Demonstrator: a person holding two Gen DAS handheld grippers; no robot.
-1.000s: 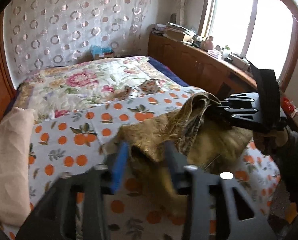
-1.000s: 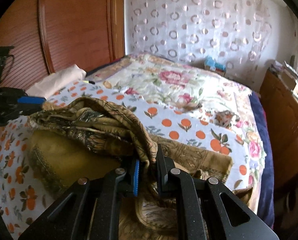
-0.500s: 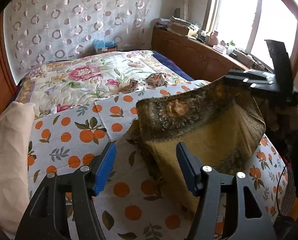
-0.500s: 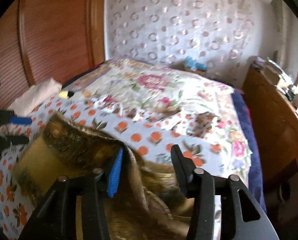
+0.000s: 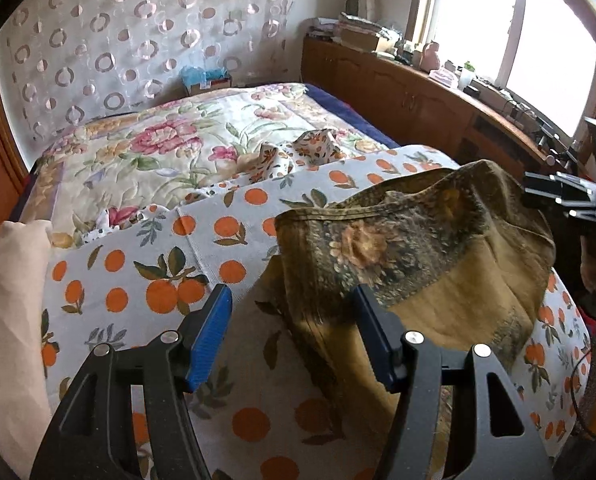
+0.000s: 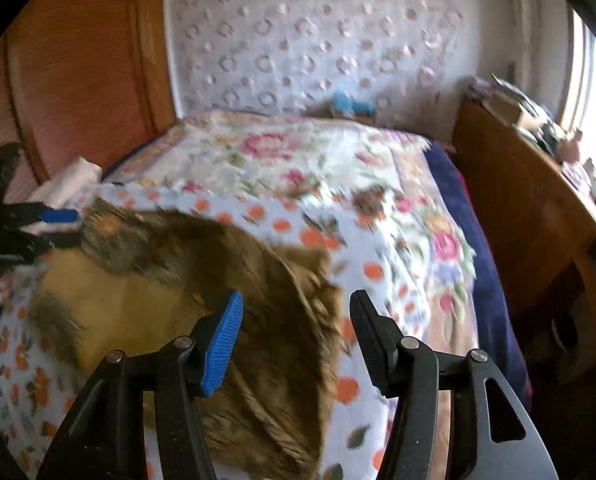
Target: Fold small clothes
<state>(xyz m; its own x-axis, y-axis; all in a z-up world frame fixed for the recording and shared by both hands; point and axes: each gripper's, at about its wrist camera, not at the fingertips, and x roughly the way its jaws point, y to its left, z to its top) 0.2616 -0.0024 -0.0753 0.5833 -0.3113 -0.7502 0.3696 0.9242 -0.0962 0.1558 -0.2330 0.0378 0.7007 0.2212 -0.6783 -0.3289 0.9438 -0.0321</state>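
Observation:
A mustard-yellow garment with a dark floral border (image 5: 425, 264) lies folded over on the orange-print sheet (image 5: 146, 280). It also shows, blurred, in the right wrist view (image 6: 186, 292). My left gripper (image 5: 292, 332) is open and empty, just above the garment's near left edge. My right gripper (image 6: 296, 336) is open and empty, above the garment's right edge. The right gripper's body shows at the far right of the left wrist view (image 5: 565, 196). The left gripper shows at the left of the right wrist view (image 6: 38, 224).
A floral quilt (image 5: 170, 148) covers the far half of the bed, with small crumpled printed clothes (image 5: 298, 152) on it. A cream cloth (image 5: 6, 312) lies at the left. A wooden cabinet (image 5: 409, 96) with clutter runs along the right under the window.
Both grippers let go of the garment and opened. The garment dropped onto the sheet, folded over. The right gripper pulled away to the right.

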